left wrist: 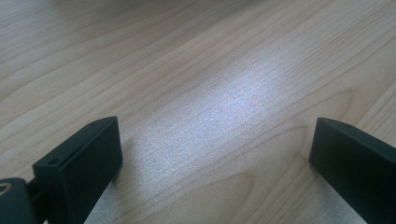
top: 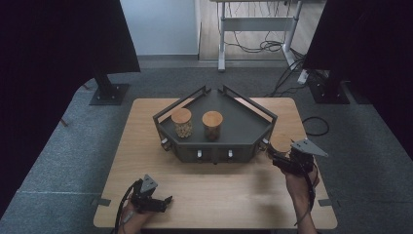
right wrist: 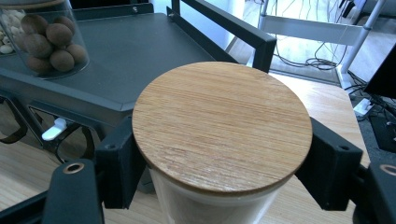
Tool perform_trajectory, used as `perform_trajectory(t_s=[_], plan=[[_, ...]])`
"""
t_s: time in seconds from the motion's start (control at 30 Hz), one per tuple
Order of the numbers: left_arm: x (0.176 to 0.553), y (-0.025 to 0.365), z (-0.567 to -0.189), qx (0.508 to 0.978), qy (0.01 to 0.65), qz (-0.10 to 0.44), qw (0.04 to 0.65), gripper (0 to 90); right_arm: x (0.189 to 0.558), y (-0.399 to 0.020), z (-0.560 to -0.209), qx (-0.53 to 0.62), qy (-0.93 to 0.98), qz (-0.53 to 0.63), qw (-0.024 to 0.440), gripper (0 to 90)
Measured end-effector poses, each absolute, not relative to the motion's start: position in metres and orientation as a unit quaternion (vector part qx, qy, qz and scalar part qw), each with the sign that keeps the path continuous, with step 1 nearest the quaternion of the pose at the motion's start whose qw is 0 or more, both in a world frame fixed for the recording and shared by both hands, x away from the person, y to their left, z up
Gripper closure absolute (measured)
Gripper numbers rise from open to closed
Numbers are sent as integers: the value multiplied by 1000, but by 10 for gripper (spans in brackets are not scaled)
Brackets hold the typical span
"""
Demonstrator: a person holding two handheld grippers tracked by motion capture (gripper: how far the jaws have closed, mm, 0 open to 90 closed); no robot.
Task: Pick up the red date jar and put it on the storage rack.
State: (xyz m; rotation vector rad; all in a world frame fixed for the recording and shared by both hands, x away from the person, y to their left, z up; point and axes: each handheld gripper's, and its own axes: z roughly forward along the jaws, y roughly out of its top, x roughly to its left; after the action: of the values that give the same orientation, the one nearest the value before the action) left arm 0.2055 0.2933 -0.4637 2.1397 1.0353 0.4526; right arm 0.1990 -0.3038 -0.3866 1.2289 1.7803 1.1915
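A glass jar with a round bamboo lid [right wrist: 222, 123] sits between the black jaws of my right gripper [right wrist: 219, 168], which is shut on it just under the lid. In the high view this jar [top: 281, 142] and the right gripper [top: 278, 155] are just off the right front corner of a dark grey railed shelf [top: 241, 127]. Two more bamboo-lidded jars stand on the shelf: one with pale contents [top: 182, 122], one with brown balls [top: 212, 125]. My left gripper [top: 166, 201] rests near the table's front left, open, with bare wood between its jaws [left wrist: 215, 154].
The shelf has raised rails at the back [top: 182, 101] and small white clips [right wrist: 53, 129] along its front wall. The wooden table [top: 219, 195] ends just behind the hands. Dark stands, a desk frame and cables lie on the floor beyond.
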Motion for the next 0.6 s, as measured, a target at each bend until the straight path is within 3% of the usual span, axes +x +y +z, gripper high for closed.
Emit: perform_trajectory(t_s=[0.6], plan=[[205,293,-464,828,399,175,354,23,209,-297,-376,463,686,458,324,253]])
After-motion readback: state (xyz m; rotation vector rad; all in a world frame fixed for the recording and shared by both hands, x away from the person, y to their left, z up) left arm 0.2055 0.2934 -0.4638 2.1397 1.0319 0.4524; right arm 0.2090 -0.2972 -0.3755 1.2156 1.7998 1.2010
